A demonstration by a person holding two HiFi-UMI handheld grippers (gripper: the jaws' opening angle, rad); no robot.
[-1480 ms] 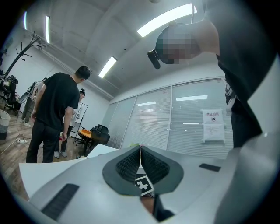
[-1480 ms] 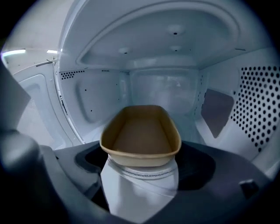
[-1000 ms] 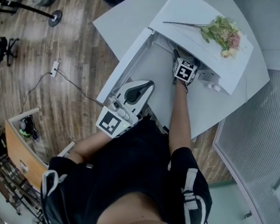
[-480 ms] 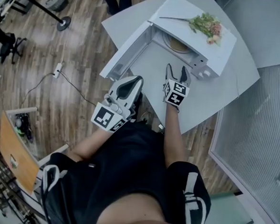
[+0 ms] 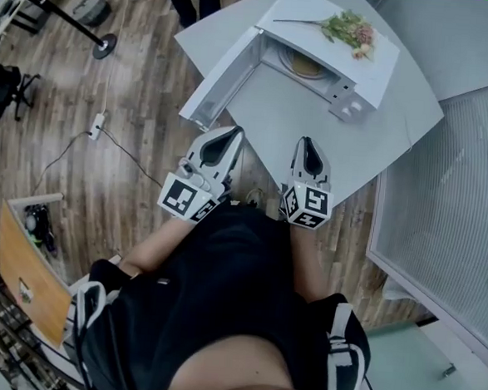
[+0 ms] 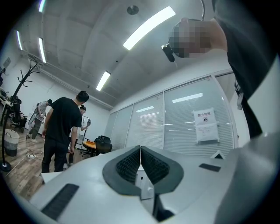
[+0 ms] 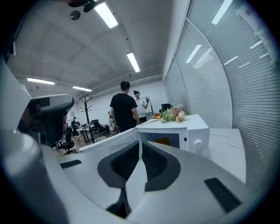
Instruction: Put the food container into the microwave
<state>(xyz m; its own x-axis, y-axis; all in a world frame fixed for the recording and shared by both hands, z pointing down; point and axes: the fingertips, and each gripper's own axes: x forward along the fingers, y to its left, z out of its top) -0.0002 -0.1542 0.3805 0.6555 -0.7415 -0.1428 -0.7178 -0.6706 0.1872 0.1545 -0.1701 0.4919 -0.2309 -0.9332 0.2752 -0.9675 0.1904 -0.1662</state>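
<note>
The white microwave [image 5: 353,68] stands on the white table [image 5: 372,149] with its door [image 5: 222,73] swung open to the left. Inside it rests the food container [image 5: 305,66], a round, yellowish-brown shape on the floor of the cavity. From the right gripper view the microwave [image 7: 188,131] shows ahead, with an orange patch of the container [image 7: 165,141] behind the jaws. My left gripper [image 5: 231,135] and right gripper [image 5: 305,143] are held side by side near the table's front edge, well short of the microwave. Both are shut and empty; the left gripper [image 6: 140,151] and right gripper [image 7: 140,146] show closed jaws.
A bunch of flowers [image 5: 349,26] lies on top of the microwave. People stand beyond the table, one in a black shirt [image 7: 124,111]. A power strip with cable [image 5: 96,124] lies on the wooden floor at left. A glass partition with blinds [image 5: 452,204] runs along the right.
My right gripper has pulled back out of the microwave toward the person and shut, leaving the container inside. The left gripper stayed near the table edge.
</note>
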